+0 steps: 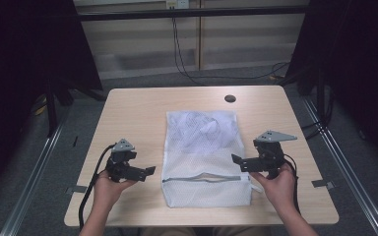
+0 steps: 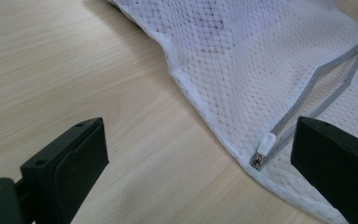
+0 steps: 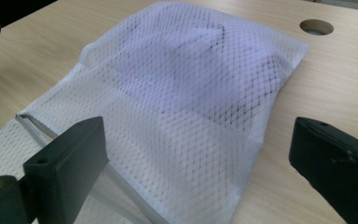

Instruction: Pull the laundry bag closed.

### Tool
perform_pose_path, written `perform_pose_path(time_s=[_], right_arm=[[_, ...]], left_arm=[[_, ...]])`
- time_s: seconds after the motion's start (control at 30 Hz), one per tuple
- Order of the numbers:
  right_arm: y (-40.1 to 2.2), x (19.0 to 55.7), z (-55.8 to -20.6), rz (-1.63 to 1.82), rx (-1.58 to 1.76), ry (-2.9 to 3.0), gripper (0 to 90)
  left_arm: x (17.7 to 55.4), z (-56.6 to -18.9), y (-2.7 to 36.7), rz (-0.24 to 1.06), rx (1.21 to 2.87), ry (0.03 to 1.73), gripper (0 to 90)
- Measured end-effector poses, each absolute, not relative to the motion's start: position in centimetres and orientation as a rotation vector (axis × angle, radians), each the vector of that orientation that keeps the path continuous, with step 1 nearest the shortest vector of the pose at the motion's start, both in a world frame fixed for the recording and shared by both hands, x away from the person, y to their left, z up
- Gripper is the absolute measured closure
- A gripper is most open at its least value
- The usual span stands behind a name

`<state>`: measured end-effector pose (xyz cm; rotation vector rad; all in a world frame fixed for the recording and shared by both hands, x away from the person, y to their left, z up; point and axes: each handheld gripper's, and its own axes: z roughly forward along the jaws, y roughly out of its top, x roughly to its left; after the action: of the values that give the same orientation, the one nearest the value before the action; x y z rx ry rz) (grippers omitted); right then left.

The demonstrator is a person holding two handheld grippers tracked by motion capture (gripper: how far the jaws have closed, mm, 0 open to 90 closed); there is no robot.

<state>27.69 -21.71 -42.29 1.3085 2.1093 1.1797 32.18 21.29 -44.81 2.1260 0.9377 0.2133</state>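
writing: none readable from here, no brand/label on the bag or the grippers.
bag: white mesh laundry bag point(image 1: 204, 160) flat on the tabletop point(image 1: 133, 110), centre, long axis running away from me.
bag contents: something white bunched in the far half, shows through the mesh w/ darker folds; can't tell what it is. near half looks flat.
zip: grey zipper point(image 1: 202, 179) across the near end, parted partway into a narrow slit. white pull tab point(image 2: 265, 143) at the end of the zip nearest my L gripper, lying on the mesh by the bag's edge.
L gripper: left gripper point(image 1: 150, 170) in my L hand point(image 1: 107, 189), just beside the bag's left edge, near the zip end, not touching.
L jaws: wide apart, nothing btwn them; in the left gripper view bare wood under the gap, bag edge + pull tab next to one jaw.
R gripper: right gripper point(image 1: 236, 160) in my R hand point(image 1: 277, 186), at the bag's right edge, jaws pointing in over the mesh.
R jaws: wide apart, nothing gripped; right gripper view looks along the bag at the bulge.
tabletop: light wood, round cable hole point(image 1: 230, 98) near far edge, well apart from the bag.
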Motion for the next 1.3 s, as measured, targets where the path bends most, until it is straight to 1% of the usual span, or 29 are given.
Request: perform_pose_path(time_s=[0.13,0.2,0.27,0.37,0.43,0.5,0.7,0.87,1.07,1.3], right_arm=[[-21.4,27.7,-42.4,1.164,1.32,2.136,7.3],[-20.8,27.8,-42.5,1.153,1.332,2.16,7.7],[-20.3,28.0,-42.6,1.146,1.331,2.181,8.1],[-19.3,28.2,-42.8,1.135,1.325,2.212,8.7],[-18.4,28.3,-43.0,1.139,1.324,2.237,9.4],[-17.5,28.5,-43.0,1.136,1.32,2.262,9.4],[-15.3,29.0,-43.3,1.14,1.307,2.316,9.2],[-14.2,29.3,-43.5,1.129,1.313,2.34,9.2],[-11.9,29.6,-43.8,1.108,1.283,2.397,9.3],[-10.4,30.2,-44.1,1.108,1.276,2.425,9.7]], left_arm=[[32.2,-44.9,21.3,0.223,2.123,0.927,3.7],[32.0,-44.8,21.2,0.248,2.128,0.913,4.9],[31.9,-44.8,21.4,0.241,2.122,0.922,3.0],[31.9,-44.9,21.7,0.256,2.121,0.936,3.3],[31.9,-45.0,22.0,0.233,2.123,0.95,2.7],[31.9,-45.1,22.3,0.241,2.119,0.953,2.7],[31.5,-44.9,23.0,0.213,2.078,0.953,3.2],[31.4,-44.9,23.2,0.207,2.073,0.957,2.7],[31.3,-44.8,23.7,0.203,2.059,0.972,2.4],[31.2,-44.7,24.0,0.203,2.056,0.971,2.3]])
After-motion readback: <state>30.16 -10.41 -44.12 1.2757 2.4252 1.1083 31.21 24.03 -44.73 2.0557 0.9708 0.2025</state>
